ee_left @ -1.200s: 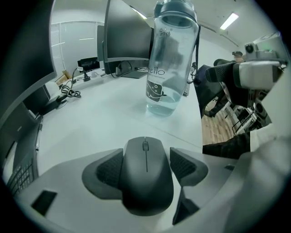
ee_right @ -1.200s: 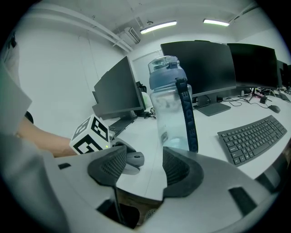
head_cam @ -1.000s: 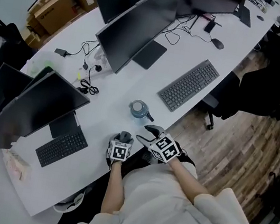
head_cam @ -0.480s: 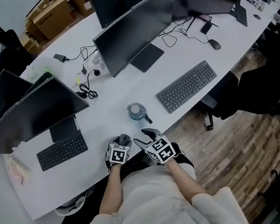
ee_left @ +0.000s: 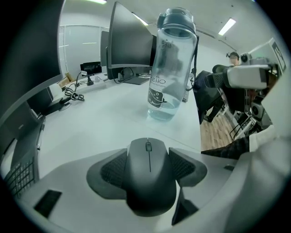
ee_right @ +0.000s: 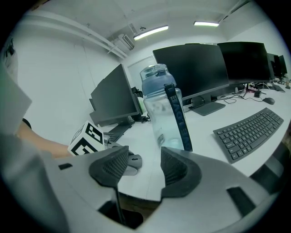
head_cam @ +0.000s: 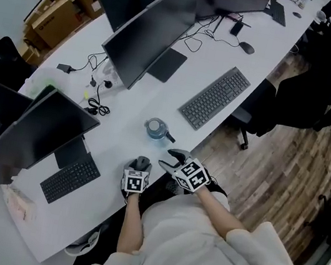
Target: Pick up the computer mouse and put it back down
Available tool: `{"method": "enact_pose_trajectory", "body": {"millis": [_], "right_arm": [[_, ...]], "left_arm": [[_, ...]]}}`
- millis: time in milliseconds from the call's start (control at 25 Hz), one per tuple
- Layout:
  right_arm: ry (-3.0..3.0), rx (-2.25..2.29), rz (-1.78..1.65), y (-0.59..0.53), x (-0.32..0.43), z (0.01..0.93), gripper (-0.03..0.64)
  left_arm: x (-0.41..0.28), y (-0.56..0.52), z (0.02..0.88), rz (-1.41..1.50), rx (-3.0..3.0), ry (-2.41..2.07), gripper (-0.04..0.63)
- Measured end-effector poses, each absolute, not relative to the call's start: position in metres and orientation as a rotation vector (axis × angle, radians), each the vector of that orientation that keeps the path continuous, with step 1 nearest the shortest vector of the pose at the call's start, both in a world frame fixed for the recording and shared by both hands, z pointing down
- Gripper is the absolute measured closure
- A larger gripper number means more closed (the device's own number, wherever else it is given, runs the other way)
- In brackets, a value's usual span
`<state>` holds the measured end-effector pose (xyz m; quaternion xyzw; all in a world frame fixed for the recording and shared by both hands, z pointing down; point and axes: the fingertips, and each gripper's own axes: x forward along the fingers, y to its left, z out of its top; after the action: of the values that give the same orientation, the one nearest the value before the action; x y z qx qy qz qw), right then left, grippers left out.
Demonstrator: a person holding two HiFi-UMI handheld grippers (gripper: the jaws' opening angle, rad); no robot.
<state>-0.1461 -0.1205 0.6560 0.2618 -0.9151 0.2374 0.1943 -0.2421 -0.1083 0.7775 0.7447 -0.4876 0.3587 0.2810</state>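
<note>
Little has shifted over the past second: both claws sit where they did at the near edge of the white tabletop, with the water bottle standing upright just beyond them as before.

The left claw is clamped on the computer mouse, its ribbed pads pressed against the mouse's two sides. The scroll wheel points away from the person, toward the bottle. The mouse's underside is hidden in every view, so it cannot be told whether it rests on the tabletop or hangs just above it.

The right claw is spread, with nothing pinched. Through its gap, only the tabletop edge and the bottle's base show beyond. From the right gripper view, the left claw's marker cube covers much of the left claw, leaving only the mouse's front end visible.

The bottle is clear with a blue-grey lid and strap. A little clear liquid seems to lie at its bottom, though the level is hard to read. Cardboard boxes sit beyond the tabletop's far left, their contents impossible to make out. The monitors are dark, and the person's torso hides the floor directly below the claws.
</note>
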Motion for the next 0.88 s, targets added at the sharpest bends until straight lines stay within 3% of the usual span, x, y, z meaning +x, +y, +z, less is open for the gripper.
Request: {"method": "enact_pose_trajectory", "body": {"millis": [880], "right_arm": [[-2.583, 0.629, 0.646, -0.104, -0.169, 0.656, 0.385]], "left_arm": [[-0.259, -0.116, 0.694, 0.622, 2.083, -1.508, 0.299]]}}
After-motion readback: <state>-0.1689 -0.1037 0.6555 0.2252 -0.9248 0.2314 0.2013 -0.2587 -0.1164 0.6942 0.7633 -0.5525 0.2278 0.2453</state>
